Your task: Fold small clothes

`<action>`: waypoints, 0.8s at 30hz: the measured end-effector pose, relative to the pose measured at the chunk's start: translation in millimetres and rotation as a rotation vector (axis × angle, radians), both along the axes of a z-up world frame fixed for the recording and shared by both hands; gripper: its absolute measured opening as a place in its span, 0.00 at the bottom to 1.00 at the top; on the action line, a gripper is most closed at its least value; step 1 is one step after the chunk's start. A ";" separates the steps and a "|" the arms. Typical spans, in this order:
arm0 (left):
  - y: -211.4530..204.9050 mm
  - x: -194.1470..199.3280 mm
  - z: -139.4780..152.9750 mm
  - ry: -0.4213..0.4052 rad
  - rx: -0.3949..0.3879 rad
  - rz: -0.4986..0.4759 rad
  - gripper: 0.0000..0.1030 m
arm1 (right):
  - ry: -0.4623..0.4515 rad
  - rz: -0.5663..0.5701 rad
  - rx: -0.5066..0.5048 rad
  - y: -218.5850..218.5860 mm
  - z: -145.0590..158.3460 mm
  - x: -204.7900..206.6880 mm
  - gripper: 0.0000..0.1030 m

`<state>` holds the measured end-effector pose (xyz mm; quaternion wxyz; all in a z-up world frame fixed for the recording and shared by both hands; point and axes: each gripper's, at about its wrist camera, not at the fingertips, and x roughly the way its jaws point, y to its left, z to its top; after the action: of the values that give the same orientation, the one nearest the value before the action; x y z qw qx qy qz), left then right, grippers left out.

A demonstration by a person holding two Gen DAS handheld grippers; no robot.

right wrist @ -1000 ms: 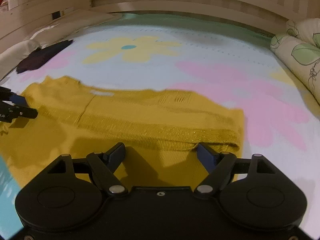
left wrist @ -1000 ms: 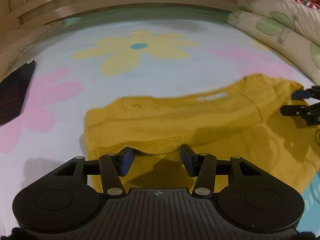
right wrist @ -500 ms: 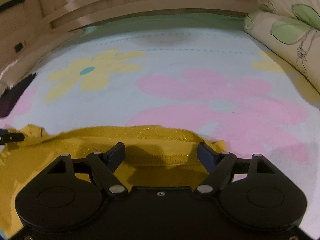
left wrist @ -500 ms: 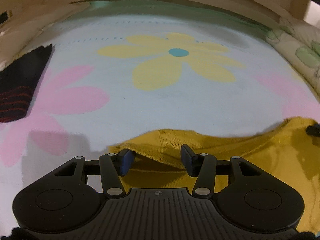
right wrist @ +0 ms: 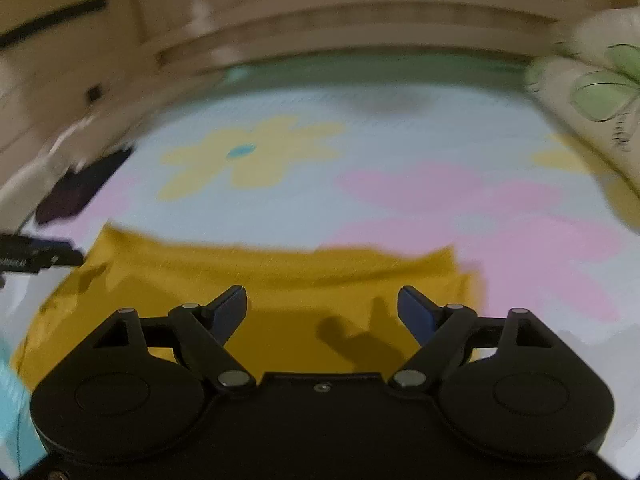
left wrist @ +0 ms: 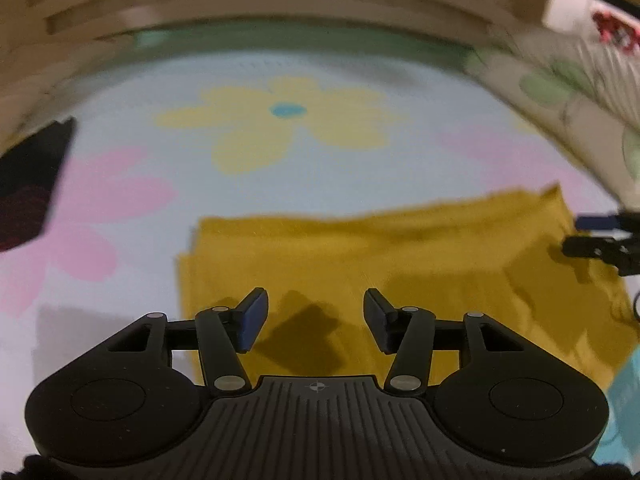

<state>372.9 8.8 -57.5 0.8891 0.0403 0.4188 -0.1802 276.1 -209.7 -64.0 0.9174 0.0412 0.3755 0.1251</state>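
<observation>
One fold looks done: the mustard-yellow knitted garment (left wrist: 400,264) lies doubled mid-frame; further folds remain. Left gripper (left wrist: 314,316) and right gripper (right wrist: 322,312) are opening, empty.

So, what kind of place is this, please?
Probably a bedroom: the yellow garment lies on a flower-printed bedsheet, with a wooden headboard behind and a leaf-patterned pillow at the side.

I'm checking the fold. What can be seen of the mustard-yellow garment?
The mustard-yellow garment looks like a soft knit, lying flat on the flowered bed sheet as a wide rectangle, seemingly folded over itself with layered edges at its left end. Both views are blurred, so finer detail is lost. The left tongs and right tongs hang over it, opening, nothing pinched between them.
</observation>
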 end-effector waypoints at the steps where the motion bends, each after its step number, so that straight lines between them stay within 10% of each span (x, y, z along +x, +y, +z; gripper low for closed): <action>1: -3.7 3.9 -5.2 0.011 0.011 -0.005 0.50 | 0.011 0.021 -0.019 6.0 -4.5 1.8 0.82; 13: 4.6 62.1 -14.7 0.140 -0.068 0.204 0.58 | 0.123 -0.228 -0.013 -4.4 -20.3 78.2 0.94; 18: 4.4 33.9 4.9 0.133 -0.096 0.192 0.73 | 0.131 -0.297 0.153 -32.6 -2.7 52.3 1.00; 24: -17.0 -17.0 -2.4 0.181 -0.062 0.104 0.80 | 0.217 -0.291 0.083 -40.4 -0.8 16.6 1.00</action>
<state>355.8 -8.2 -59.9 0.8565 -0.0254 0.4933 -0.1496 292.7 -250.1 -64.8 0.8774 0.1463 0.4568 0.0014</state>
